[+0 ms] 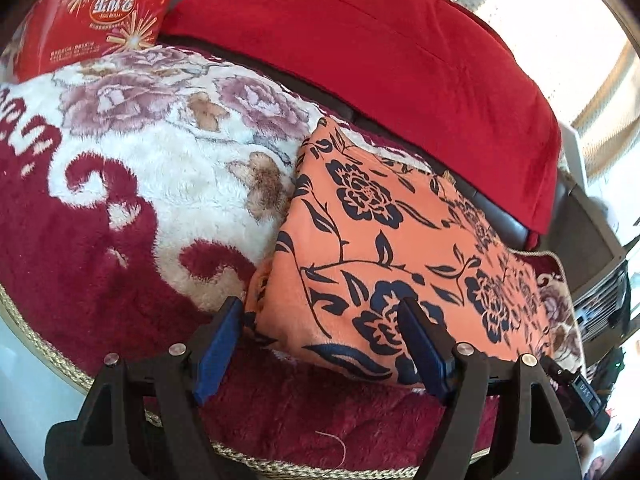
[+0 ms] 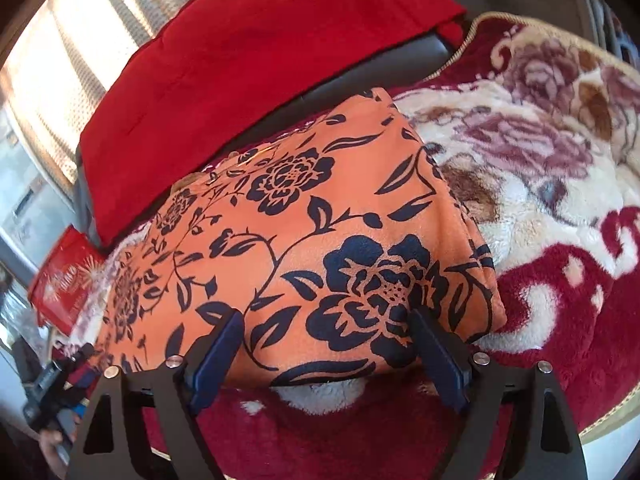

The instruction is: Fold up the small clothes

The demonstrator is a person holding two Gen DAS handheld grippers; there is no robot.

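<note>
An orange garment (image 1: 384, 240) printed with dark navy flowers and vines lies folded into a neat, thick rectangle on a plush blanket (image 1: 132, 184) patterned in cream and deep red with mauve roses and edged with gold braid. Behind the garment a bright red cushion (image 1: 360, 48) leans against a dark seat back, and a red snack bag (image 1: 88, 16) with firework graphics sits at the far left corner of the blanket. The left gripper (image 1: 320, 316) hovers at the near left corner of the folded garment with its blue-padded fingers spread wide, one finger over the blanket and the other over the fabric, holding nothing. The right gripper (image 2: 326, 328) sits at the near edge of the same garment, its fingers likewise spread apart over the cloth without pinching it. Whether either gripper's tips touch the fabric cannot be told. Sunlit curtains (image 2: 52, 40) glow behind the cushion
</note>
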